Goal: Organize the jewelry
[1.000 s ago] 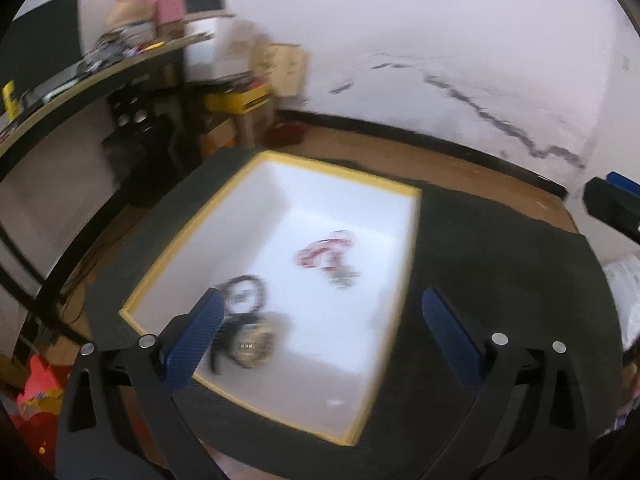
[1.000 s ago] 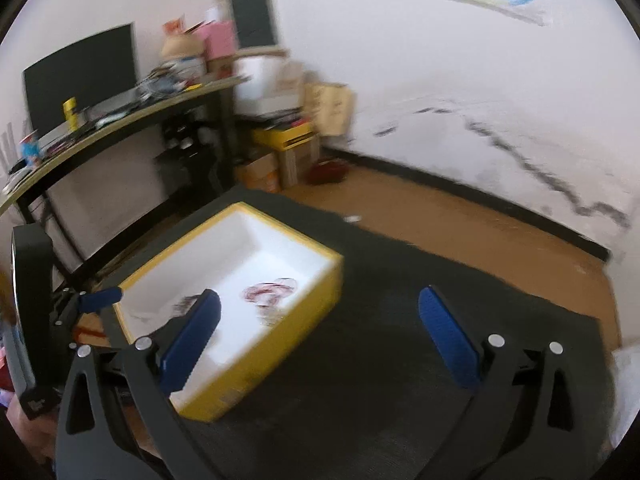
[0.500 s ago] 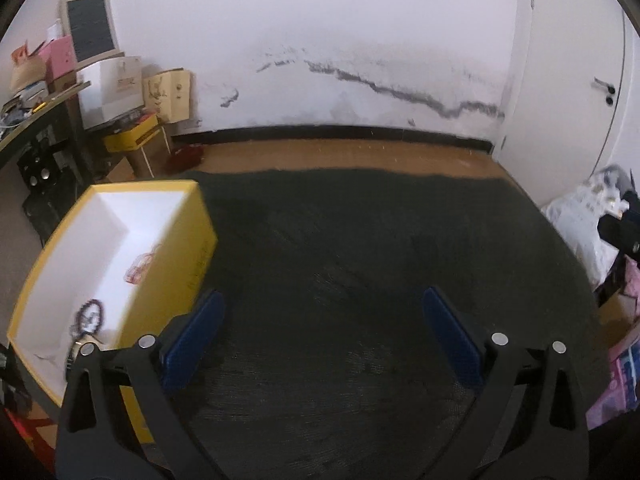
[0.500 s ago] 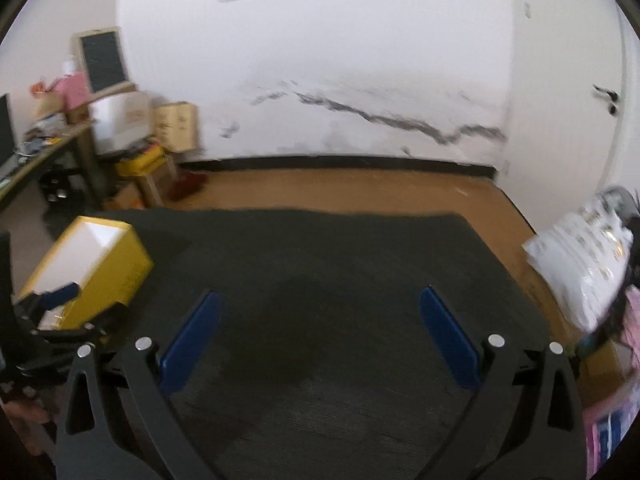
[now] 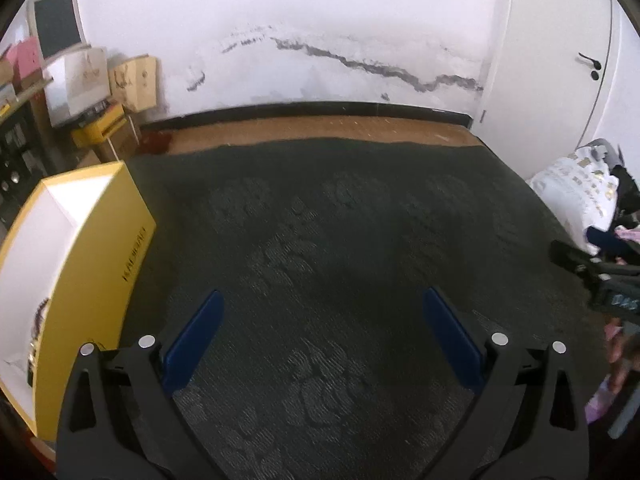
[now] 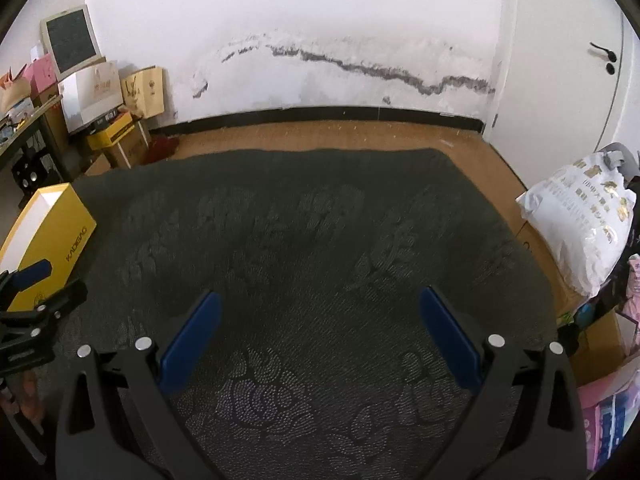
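A yellow box point(image 5: 104, 264) with a white inside stands at the left on the dark patterned cloth point(image 5: 340, 240). A dark bead bracelet point(image 5: 38, 316) shows just inside its left edge. The box also shows in the right wrist view point(image 6: 52, 240), far left. My left gripper point(image 5: 320, 336) is open and empty over the bare cloth, right of the box. My right gripper point(image 6: 318, 334) is open and empty over the middle of the cloth. The left gripper also shows in the right wrist view point(image 6: 28, 300), beside the box.
A white printed bag point(image 6: 580, 216) and pink packages point(image 6: 608, 412) lie off the cloth's right edge. Cardboard boxes point(image 6: 120, 92) and a desk point(image 6: 24, 128) stand at the back left. A wooden floor strip point(image 6: 320, 136) and white wall lie beyond the cloth.
Both grippers have swung right, away from the yellow box; a second ago the left one looked down into it at the jewelry. Both stay open and empty.
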Motion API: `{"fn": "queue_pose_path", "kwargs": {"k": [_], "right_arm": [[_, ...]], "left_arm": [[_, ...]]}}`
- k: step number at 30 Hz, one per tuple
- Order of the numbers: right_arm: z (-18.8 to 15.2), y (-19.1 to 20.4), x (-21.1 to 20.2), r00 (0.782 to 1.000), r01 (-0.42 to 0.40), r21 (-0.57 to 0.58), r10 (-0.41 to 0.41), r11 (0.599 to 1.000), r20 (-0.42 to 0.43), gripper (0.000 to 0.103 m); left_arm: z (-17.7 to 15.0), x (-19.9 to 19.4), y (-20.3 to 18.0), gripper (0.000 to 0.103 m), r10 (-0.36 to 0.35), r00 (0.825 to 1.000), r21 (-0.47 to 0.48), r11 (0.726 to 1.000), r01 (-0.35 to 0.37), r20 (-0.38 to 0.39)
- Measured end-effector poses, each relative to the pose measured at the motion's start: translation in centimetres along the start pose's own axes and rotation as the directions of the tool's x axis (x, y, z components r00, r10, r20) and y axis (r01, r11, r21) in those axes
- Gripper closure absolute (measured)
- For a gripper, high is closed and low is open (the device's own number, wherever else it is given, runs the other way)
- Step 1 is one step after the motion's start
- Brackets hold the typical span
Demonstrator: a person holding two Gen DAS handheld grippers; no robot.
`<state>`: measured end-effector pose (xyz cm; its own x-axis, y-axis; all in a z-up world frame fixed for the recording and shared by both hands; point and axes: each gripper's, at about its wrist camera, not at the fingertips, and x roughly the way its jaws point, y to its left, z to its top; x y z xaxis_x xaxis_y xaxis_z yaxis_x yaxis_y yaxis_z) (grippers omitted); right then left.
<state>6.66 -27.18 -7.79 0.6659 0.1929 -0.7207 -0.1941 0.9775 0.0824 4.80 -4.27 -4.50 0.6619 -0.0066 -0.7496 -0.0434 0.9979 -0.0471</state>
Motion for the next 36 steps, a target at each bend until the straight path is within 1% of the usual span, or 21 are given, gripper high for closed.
{"fn": "queue_pose_path", "kwargs": {"k": [5,8,14,25,36], "right_arm": [[-0.3,1.4,0.5,1.000,-0.009,-0.031,0.009,0.999,-0.015,0.007],[-0.3,1.6,0.5,1.000,-0.010,-0.029,0.010,1.000,-0.012,0.007],[-0.4,2.1,0.9,1.000,-0.011,-0.022,0.011,1.000,-0.024,0.007],[-0.5,3.6,1.2,1.000,-0.012,-0.045,0.011,0.999,-0.021,0.007],[-0.5,3.8,1.4,1.000,-0.014,-0.052,0.013,0.999,-0.022,0.007]], "left_arm": [[-0.4,0.1,0.7,0.006,0.029,0.999,0.004,1.000,-0.029,-0.018],[-0.4,0.1,1.4,0.006,0.019,0.999,-0.025,1.000,-0.020,-0.038],[-0.7,-0.2,2.0,0.006,0.040,0.999,-0.030,0.999,-0.041,-0.029],[-0.9,-0.4,3.5,0.006,0.050,0.998,-0.058,0.997,-0.051,-0.033],[-0.6,-0.4,4.0,0.006,0.055,0.998,-0.060,0.997,-0.057,-0.034]]}}
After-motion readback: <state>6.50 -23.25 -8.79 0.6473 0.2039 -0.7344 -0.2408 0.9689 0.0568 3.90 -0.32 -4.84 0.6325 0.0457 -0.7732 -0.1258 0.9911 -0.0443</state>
